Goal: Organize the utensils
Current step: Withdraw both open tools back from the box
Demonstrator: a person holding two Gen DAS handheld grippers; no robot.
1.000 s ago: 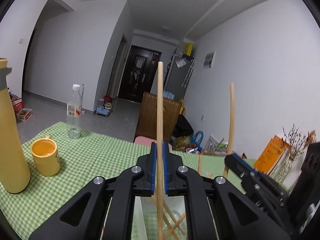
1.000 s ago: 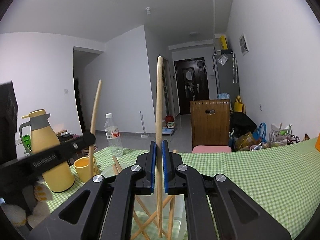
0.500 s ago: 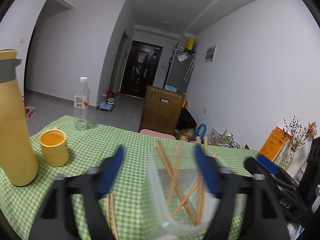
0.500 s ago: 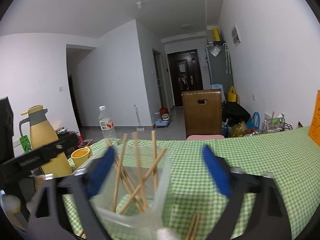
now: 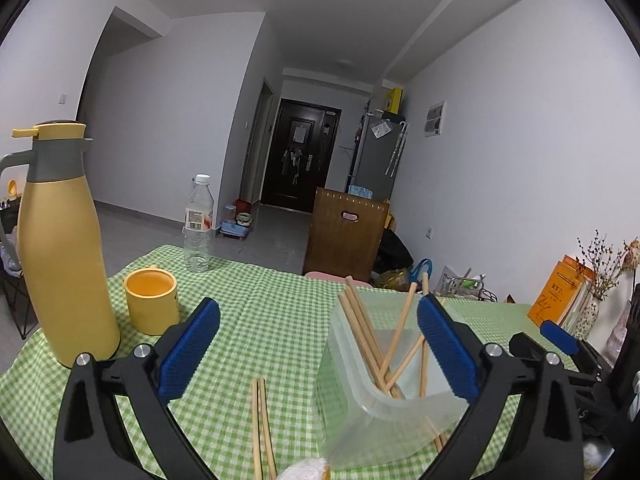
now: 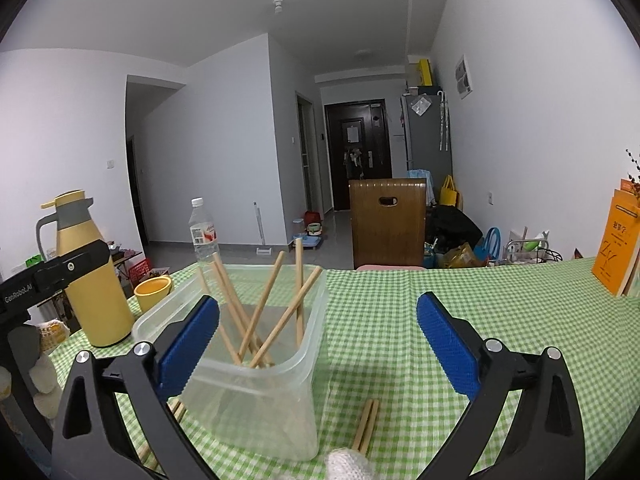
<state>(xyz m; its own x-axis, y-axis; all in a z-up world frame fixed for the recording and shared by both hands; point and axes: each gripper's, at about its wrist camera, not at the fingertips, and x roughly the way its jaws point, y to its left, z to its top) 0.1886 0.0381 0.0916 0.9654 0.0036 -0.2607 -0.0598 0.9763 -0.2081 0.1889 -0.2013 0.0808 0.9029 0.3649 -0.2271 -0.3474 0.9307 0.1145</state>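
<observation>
A clear plastic container (image 5: 360,408) (image 6: 264,392) stands on the green checked tablecloth and holds several wooden chopsticks (image 5: 372,344) (image 6: 260,312) leaning at angles. My left gripper (image 5: 318,350) is open and empty, just left of and behind the container. A loose pair of chopsticks (image 5: 262,428) lies on the cloth between its fingers. My right gripper (image 6: 318,350) is open and empty, to the right of the container. Another loose pair of chopsticks (image 6: 368,424) lies on the cloth near it. The right gripper also shows at the left wrist view's right edge (image 5: 560,340).
A tall yellow thermos jug (image 5: 60,248) (image 6: 92,268) and a yellow mug (image 5: 151,306) (image 6: 153,292) stand at the left. A clear water bottle (image 5: 198,224) (image 6: 204,236) stands at the table's far edge. An orange book (image 6: 616,252) and a vase of dried flowers (image 5: 600,280) are at the right.
Both grippers were shut on upright chopsticks over the container a second ago. They have opened, the chopsticks dropped into the container, and both grippers have drawn back and lowered.
</observation>
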